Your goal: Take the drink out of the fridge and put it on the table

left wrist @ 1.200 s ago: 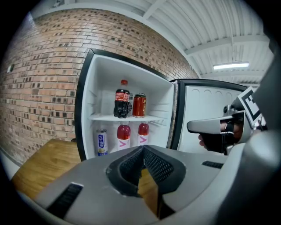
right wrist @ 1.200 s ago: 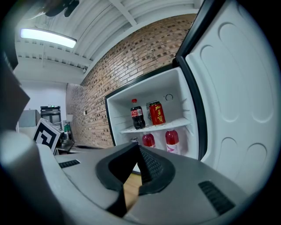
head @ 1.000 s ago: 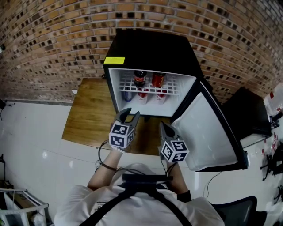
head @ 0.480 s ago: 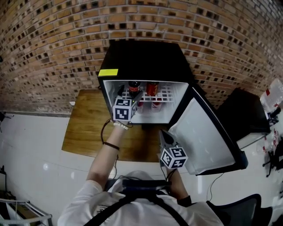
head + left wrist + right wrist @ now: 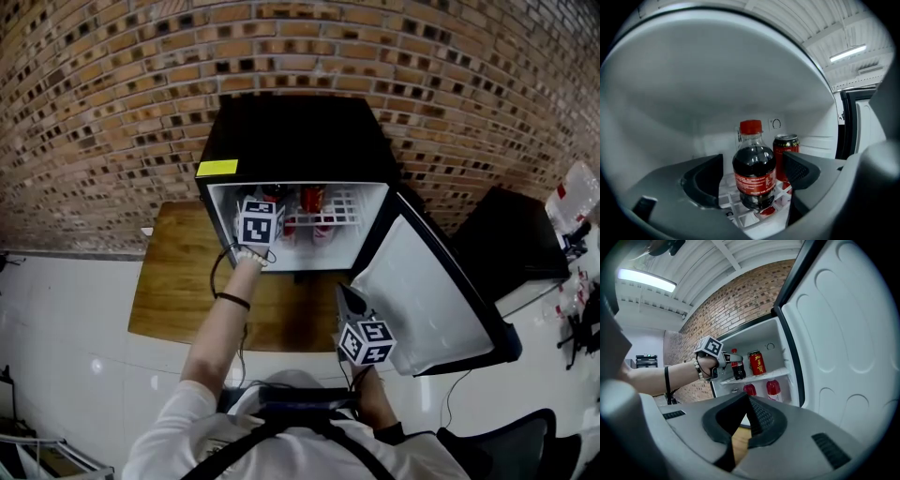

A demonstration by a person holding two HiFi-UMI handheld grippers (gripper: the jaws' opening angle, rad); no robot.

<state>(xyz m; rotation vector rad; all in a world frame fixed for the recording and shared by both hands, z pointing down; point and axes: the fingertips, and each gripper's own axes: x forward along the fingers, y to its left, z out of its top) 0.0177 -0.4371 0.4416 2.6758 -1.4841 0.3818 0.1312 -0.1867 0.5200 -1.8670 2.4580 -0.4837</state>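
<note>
Left gripper [image 5: 262, 211] has moved up into the fridge [image 5: 295, 141] and spread wide. Its jaws now bracket the cola bottle [image 5: 754, 183] on the upper shelf [image 5: 352, 202], pads not touching it. Right gripper [image 5: 344, 292] is clenched and empty. Next is probably to close on the bottle, then move it to the table [image 5: 173, 281].

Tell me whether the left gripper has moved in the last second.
Yes: the left gripper went forward from over the table into the fridge.
</note>
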